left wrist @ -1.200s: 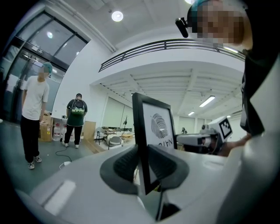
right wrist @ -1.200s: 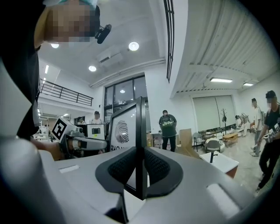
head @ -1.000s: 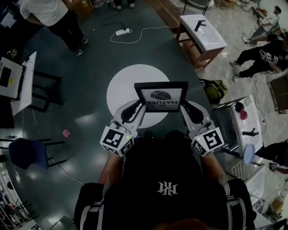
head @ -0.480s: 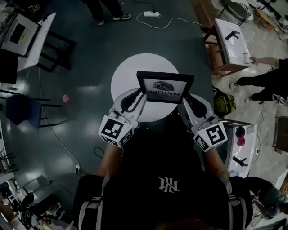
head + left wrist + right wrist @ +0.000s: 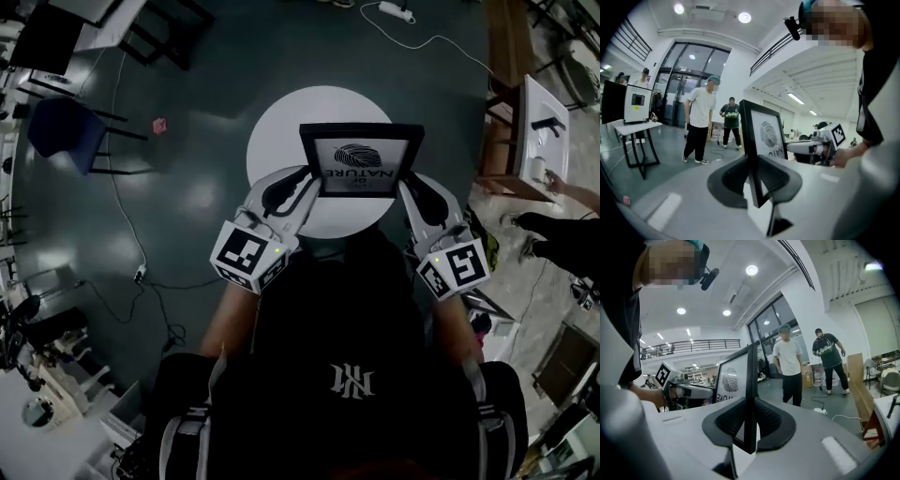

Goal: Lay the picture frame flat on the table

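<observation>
Both tongs are on the picture frame (image 5: 361, 159), one per side edge.

- Left tongs (image 5: 305, 187): jaws closed onto the frame's left edge. The left gripper view shows the black moulding pinched between the two pads (image 5: 733, 176), with the tongs (image 5: 754, 178) only as far apart as the moulding is thick.
- Right tongs (image 5: 410, 187): same on the right edge. The right gripper view shows the tongs (image 5: 750, 420) clamped on the moulding.
- The frame (image 5: 764, 136) stands upright on edge, not flat. Printed face (fingerprint graphic, white mat) is toward the person holding it. A dark prop shows at its back in the left gripper view.
- Position: in the head view the frame overlaps the near side of the round white desk (image 5: 281, 131). Can't tell whether its lower edge touches the desk top.
- Each gripper view catches the opposite gripper across the frame (image 5: 733, 380).

Background: person in white shirt (image 5: 700, 124) and person in dark top (image 5: 731, 122) stand well apart from the frame. Power strip (image 5: 394, 9) lies on the floor beyond the desk.
</observation>
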Demonstrator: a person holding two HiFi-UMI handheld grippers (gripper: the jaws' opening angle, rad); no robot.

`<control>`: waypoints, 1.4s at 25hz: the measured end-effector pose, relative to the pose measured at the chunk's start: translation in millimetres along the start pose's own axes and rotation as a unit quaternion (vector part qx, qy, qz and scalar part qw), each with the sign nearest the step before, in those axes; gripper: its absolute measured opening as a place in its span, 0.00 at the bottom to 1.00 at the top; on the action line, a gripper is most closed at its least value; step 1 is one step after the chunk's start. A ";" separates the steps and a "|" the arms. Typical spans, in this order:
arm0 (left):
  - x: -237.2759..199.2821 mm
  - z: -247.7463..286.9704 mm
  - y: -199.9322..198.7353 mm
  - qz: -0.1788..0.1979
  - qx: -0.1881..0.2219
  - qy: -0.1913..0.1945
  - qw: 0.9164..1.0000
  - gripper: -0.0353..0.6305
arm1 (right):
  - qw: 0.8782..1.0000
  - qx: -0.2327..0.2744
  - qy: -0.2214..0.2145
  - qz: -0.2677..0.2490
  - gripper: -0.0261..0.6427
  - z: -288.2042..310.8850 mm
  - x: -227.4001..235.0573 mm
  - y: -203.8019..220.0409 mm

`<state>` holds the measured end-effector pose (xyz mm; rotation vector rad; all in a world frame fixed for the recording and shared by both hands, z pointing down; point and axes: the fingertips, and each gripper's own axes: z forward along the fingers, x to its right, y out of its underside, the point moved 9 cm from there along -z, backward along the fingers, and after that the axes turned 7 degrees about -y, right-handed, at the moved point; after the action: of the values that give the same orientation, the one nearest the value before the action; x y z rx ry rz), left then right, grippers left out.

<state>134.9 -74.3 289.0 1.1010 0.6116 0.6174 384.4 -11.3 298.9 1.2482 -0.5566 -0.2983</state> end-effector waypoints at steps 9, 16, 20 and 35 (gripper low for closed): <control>-9.3 21.3 28.4 -0.042 -0.023 -0.106 0.993 0.15 | 0.993 -0.042 -0.110 0.017 0.11 48.7 48.6 29.0; -22.7 28.9 68.9 -0.087 -0.068 -0.140 0.984 0.15 | 0.983 -0.094 -0.155 0.039 0.11 80.0 62.9 64.6; -37.2 40.1 96.6 -0.115 -0.087 -0.131 0.981 0.14 | 0.975 -0.130 -0.160 0.079 0.11 101.2 75.1 94.9; -78.5 76.3 210.1 -0.185 -0.130 -0.096 0.969 0.14 | 0.963 -0.193 -0.122 0.141 0.10 125.3 81.1 195.3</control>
<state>105.0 -109.2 521.4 0.7629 0.5322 0.2537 366.5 -94.6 529.5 0.7459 -0.8353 -0.3041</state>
